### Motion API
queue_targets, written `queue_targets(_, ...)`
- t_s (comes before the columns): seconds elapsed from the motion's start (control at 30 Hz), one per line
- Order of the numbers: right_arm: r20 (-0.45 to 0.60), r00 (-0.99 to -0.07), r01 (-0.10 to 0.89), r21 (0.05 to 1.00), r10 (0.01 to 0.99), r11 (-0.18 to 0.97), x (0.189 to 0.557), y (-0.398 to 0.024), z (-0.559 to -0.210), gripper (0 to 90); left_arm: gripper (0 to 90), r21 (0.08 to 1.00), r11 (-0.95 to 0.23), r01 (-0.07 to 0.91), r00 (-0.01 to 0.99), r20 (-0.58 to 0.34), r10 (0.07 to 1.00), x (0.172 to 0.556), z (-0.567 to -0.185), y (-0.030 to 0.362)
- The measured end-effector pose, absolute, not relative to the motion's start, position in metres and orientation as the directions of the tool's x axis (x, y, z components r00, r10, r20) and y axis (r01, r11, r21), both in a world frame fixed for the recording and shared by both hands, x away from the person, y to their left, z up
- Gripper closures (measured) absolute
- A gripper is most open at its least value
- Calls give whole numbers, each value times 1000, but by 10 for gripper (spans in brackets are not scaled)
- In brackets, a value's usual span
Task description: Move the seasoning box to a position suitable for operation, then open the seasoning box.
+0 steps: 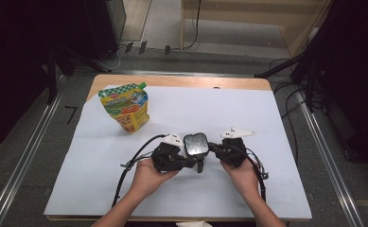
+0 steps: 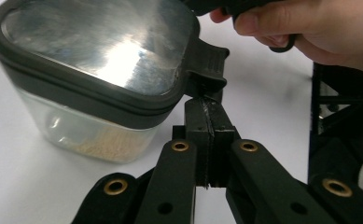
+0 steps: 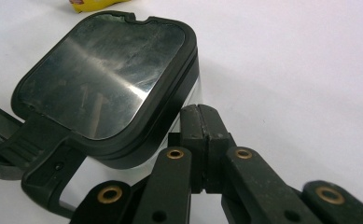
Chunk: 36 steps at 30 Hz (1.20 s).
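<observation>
glass container [image 1: 196,145] sits between the closed left gripper [image 1: 187,162] and closed right gripper [image 1: 213,146].

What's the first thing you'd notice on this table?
A shiny-lidded clear jar stands mid-table on the white sheet, between the left gripper and right gripper, both shut. A colourful pouch stands at the far left.

The person has bare arms with no sleeves. Each claw, the left claw [image 1: 189,163] and the right claw [image 1: 213,147], is black with gold round screws, a white pointy plate on top, and a black cable.
</observation>
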State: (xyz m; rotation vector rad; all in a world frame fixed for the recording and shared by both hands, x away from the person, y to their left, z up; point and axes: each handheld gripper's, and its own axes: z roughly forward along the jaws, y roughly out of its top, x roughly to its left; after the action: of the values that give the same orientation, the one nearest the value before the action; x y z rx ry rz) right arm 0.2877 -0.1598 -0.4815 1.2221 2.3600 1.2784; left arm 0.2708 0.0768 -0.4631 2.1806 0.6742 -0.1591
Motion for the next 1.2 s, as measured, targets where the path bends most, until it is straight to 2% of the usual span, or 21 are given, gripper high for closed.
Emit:
queue_targets(0.37, 245, -655, 578, 772, 715, 265, 269, -174, -464, 900, 875, 654, -539, 530, 845, -354, 402, 270, -447, 100)
queue_targets(0.53, 256, -672, 581, 764, 694, 280, 251, -180, -456, 900, 779, 648, -493, 581, 809, -394, 435, 278, -442, 124)
queue_targets(0.67, 262, -675, 583, 763, 690, 280, 242, -181, -454, 900, 745, 649, -484, 586, 804, -394, 445, 280, -441, 131)
queue_targets(0.73, 267, -682, 587, 755, 681, 292, 233, -179, -455, 900, 689, 645, -489, 588, 803, -387, 454, 282, -442, 135)
queue_targets(0.97, 255, -711, 575, 747, 655, 334, 222, -168, -459, 900, 592, 635, -502, 587, 804, -385, 454, 286, -445, 138)
queue_targets(1.0, 253, -719, 573, 742, 647, 347, 221, -164, -461, 900, 554, 637, -498, 588, 803, -386, 454, 287, -447, 138)
queue_targets(1.2, 257, -731, 572, 736, 632, 362, 222, -155, -464, 900, 507, 626, -502, 597, 798, -397, 453, 290, -450, 139)
